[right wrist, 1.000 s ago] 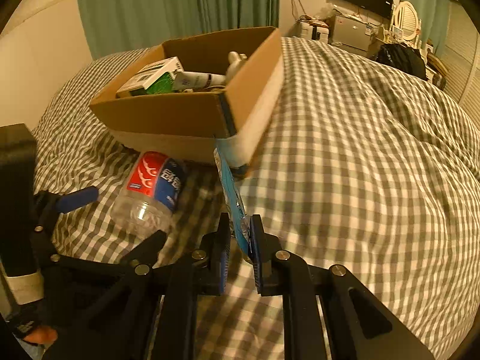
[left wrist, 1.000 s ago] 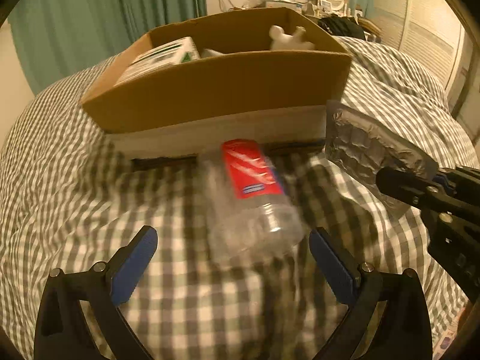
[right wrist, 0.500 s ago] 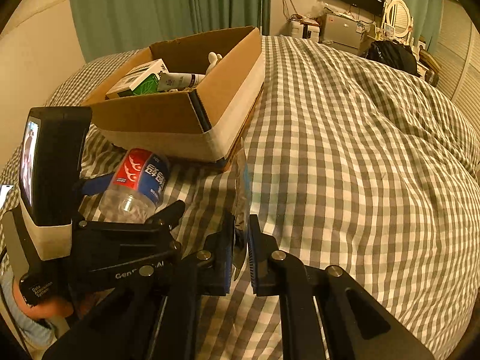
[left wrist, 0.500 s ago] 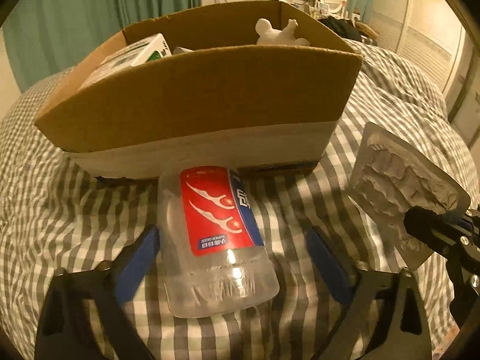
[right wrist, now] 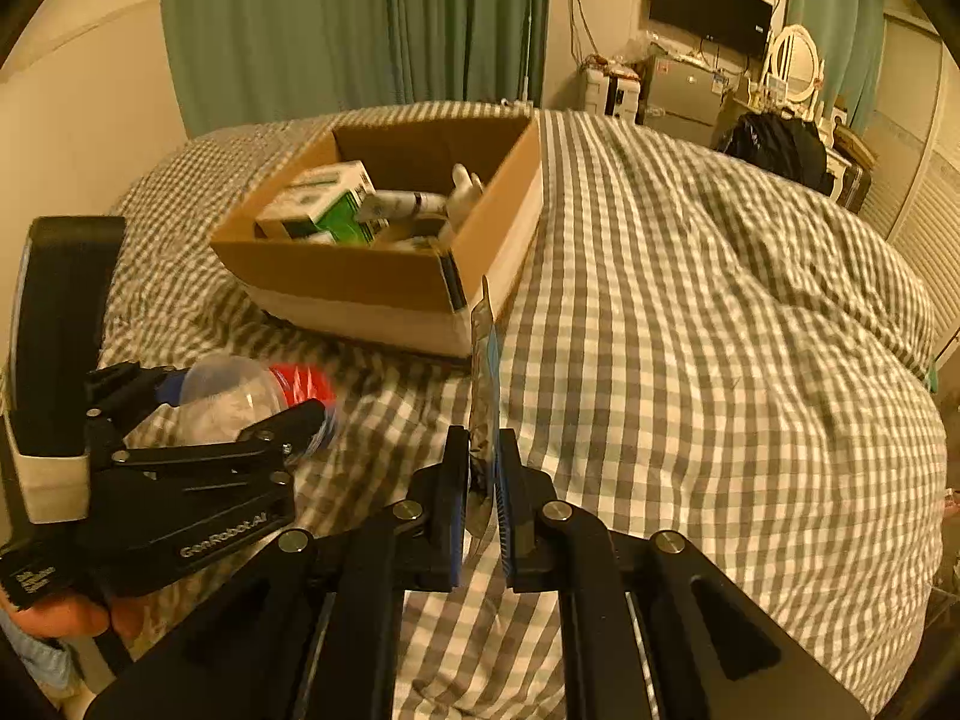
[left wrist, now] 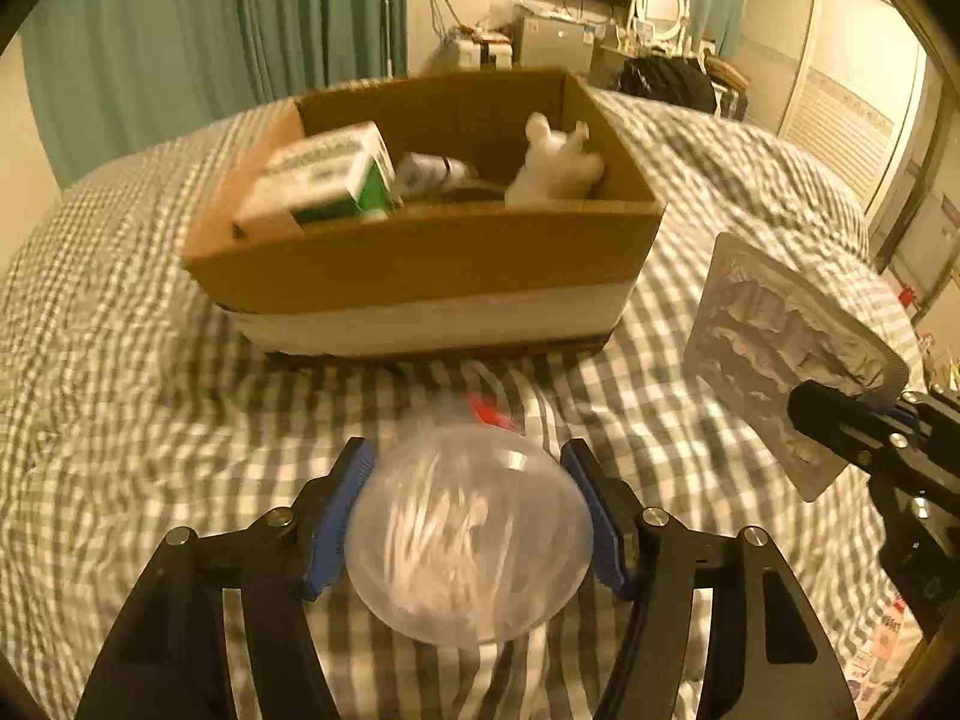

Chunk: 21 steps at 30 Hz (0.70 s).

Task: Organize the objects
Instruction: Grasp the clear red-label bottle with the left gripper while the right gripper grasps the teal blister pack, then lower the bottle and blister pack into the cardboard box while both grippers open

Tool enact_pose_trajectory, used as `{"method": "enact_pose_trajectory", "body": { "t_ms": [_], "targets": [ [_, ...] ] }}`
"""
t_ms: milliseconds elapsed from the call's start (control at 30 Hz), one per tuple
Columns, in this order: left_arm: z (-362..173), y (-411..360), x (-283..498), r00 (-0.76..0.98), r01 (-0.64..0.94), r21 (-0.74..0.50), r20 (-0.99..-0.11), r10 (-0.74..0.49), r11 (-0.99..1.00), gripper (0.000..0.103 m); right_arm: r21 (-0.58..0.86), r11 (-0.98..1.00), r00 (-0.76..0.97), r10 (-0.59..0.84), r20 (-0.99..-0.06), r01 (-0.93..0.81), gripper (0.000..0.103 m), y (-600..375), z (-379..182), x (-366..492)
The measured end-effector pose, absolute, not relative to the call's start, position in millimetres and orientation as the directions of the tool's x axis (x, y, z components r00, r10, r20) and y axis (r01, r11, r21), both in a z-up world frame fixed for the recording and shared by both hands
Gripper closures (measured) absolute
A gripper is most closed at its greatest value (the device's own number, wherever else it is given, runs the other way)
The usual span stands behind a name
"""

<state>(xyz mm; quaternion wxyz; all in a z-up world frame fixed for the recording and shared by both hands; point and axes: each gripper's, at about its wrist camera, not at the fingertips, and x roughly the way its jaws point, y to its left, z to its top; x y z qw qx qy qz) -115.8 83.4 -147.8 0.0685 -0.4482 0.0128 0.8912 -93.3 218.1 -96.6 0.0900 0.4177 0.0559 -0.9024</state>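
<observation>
A clear plastic bottle (left wrist: 468,540) with a red label sits between the blue pads of my left gripper (left wrist: 468,468), which is shut on it, its base toward the camera. In the right wrist view the same bottle (right wrist: 234,396) is held just above the bedding at the left. My right gripper (right wrist: 483,456) is shut on a silver blister pack (right wrist: 486,372), seen edge-on there and flat-on as the blister pack (left wrist: 786,354) in the left wrist view. An open cardboard box (left wrist: 420,264) stands on the bed beyond both grippers.
The box holds a green and white carton (left wrist: 324,180), a small white tube (left wrist: 426,171) and a white plush toy (left wrist: 558,162). Grey checked bedding (right wrist: 690,360) spreads wide to the right. Green curtains (right wrist: 360,18) and a dresser stand behind. A hand (right wrist: 60,612) grips the left tool.
My left gripper closed on the bottle, which lay loose between its open fingers, and lifted it. The right gripper kept hold of the blister pack and rose a little.
</observation>
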Motion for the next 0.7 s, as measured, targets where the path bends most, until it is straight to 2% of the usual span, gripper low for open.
{"method": "enact_pose_trajectory", "body": {
  "t_ms": [433,700],
  "targets": [
    [-47,56,-88,-0.724,-0.123,-0.059,-0.677,0.130,-0.991,0.038,-0.075,-0.967,-0.727,-0.132,-0.674,0.245,0.095,196,-23,-70],
    [1,48,-126,-0.794,-0.116,-0.030,-0.597,0.111,-0.993,0.038,-0.087,-0.956,-0.781,-0.173,-0.600,0.278,0.095,185,20,-116]
  ]
}}
